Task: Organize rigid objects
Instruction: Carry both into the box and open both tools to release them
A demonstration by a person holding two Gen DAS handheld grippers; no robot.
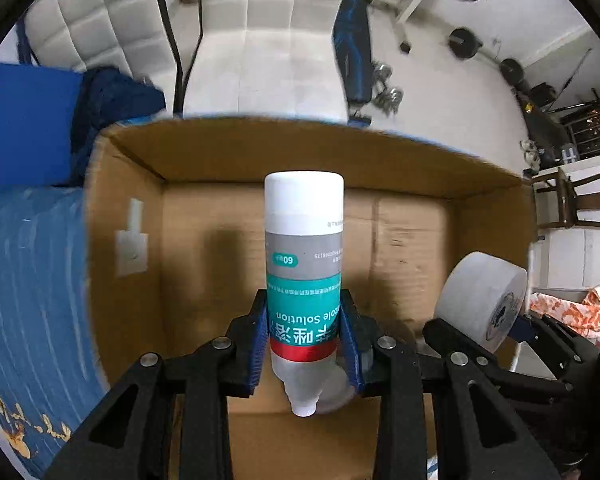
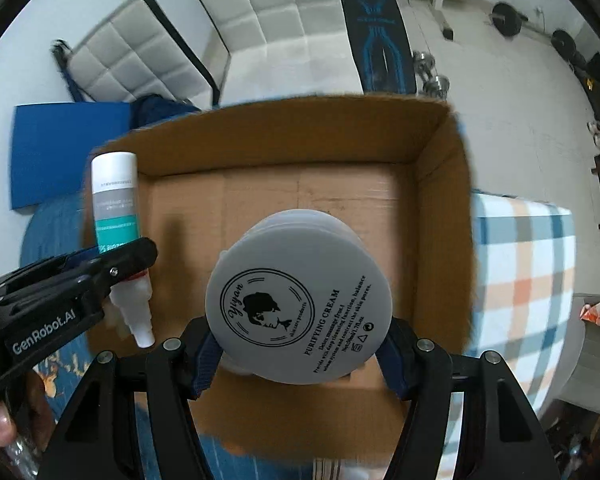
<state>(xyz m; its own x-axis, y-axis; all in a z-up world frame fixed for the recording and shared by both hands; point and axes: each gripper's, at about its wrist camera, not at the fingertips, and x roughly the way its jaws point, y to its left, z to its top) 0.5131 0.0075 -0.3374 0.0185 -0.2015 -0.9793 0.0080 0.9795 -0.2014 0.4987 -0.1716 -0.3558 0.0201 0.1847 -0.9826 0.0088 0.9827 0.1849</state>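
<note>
Two grippers each carry one item above the same open cardboard box. Seen from the left wrist, the left gripper [image 1: 305,336] is clamped on a spray bottle [image 1: 303,264], its blue-lined fingers [image 1: 260,340] pressing the teal and red part of the label from either side. The bottle points away from the camera, with its wide white end farthest and its narrow white nozzle nearest, between the finger bases. Its label reads upside down, with "Solution" and "60" legible. The bottle hangs over the cardboard box [image 1: 228,152], whose brown floor shows beneath it with a dark shadow to the left. At the right edge of this view the cream jar [image 1: 482,300] appears side-on, held by the other tool beside the box's right wall. A blue patterned cloth [image 1: 32,280] lies left of the box, and a white padded chair [image 1: 272,40] stands beyond it.

From the right wrist, the right gripper [image 2: 300,344] is closed on the cream jar [image 2: 300,300], gripping the round grey body at its sides. The flat face toward the camera carries a circular logo and the words "PURIFYING CREAM". The jar sits over the box [image 2: 440,184] interior. On the left, the left gripper [image 2: 112,268] holds the spray bottle [image 2: 116,204] at the box's left wall. A checked cloth [image 2: 520,264] lies right of the box.
</note>
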